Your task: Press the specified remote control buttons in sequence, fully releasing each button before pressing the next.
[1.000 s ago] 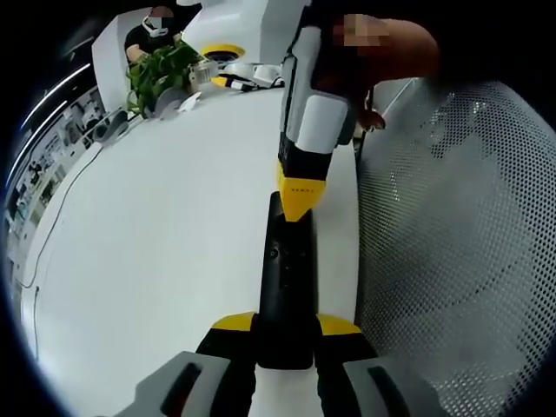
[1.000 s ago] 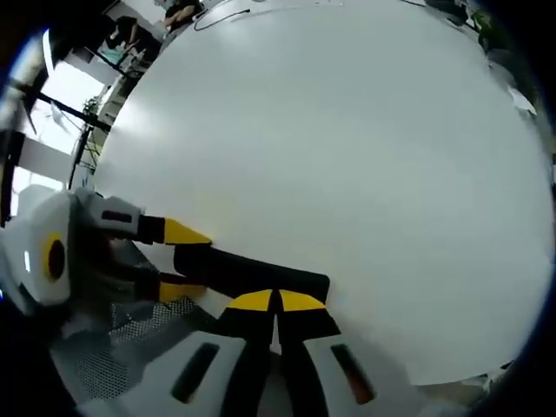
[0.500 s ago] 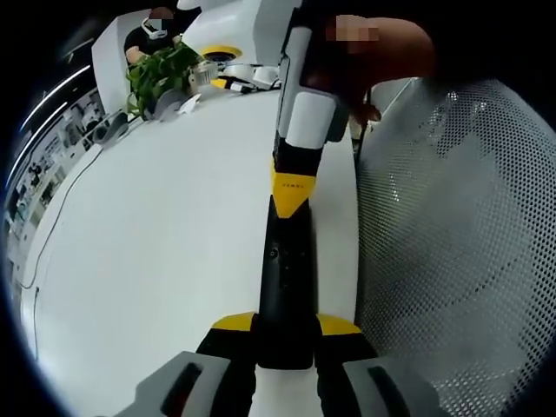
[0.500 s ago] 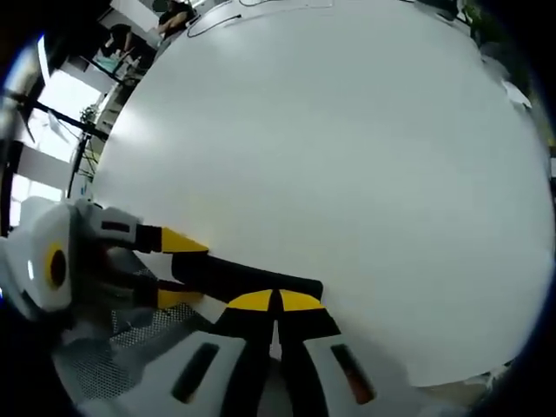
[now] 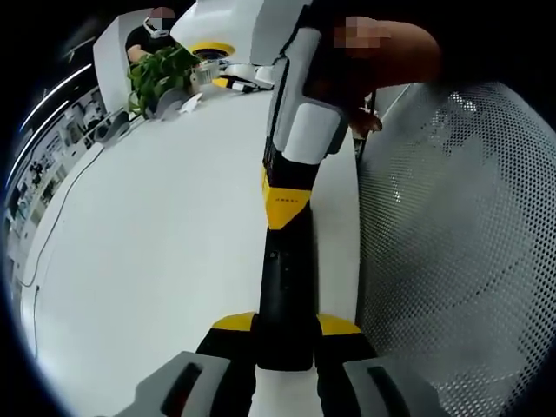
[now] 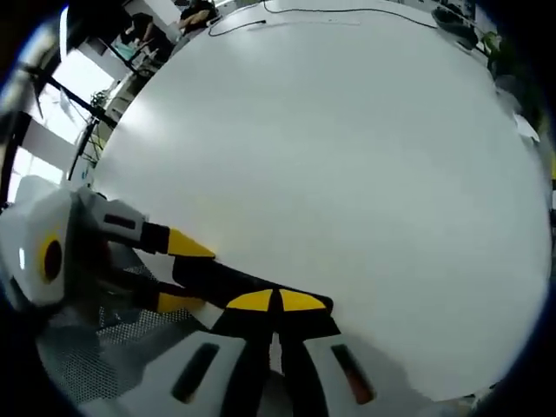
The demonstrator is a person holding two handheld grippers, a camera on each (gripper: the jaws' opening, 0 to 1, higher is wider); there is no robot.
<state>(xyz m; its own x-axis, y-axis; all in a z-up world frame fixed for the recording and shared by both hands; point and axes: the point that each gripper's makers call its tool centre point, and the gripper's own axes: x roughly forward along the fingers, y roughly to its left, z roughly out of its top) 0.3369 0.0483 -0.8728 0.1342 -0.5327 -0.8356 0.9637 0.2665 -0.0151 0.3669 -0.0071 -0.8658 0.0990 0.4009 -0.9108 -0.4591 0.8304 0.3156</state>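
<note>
You're working over a big white table (image 5: pixel 156 226). Your left gripper (image 5: pixel 285 332) is clamping the black remote (image 5: pixel 285 295), its long axis pointing away, while your right gripper (image 6: pixel 276 301), jaws pinched together, is pressing on its far end.

Black remote (image 5: pixel 285 295) — long, slim — over white table (image 5: pixel 156 234).

Big white table (image 5: pixel 156 234) takes up most of the room here, with a leafy green plant (image 5: pixel 161 74) at the far end and a thin dark cable (image 6: pixel 321 12) trailing across it. A white mesh chair back (image 5: pixel 452 252) sits beside it, and bright windows (image 6: pixel 39 130) glow off to one side.
</note>
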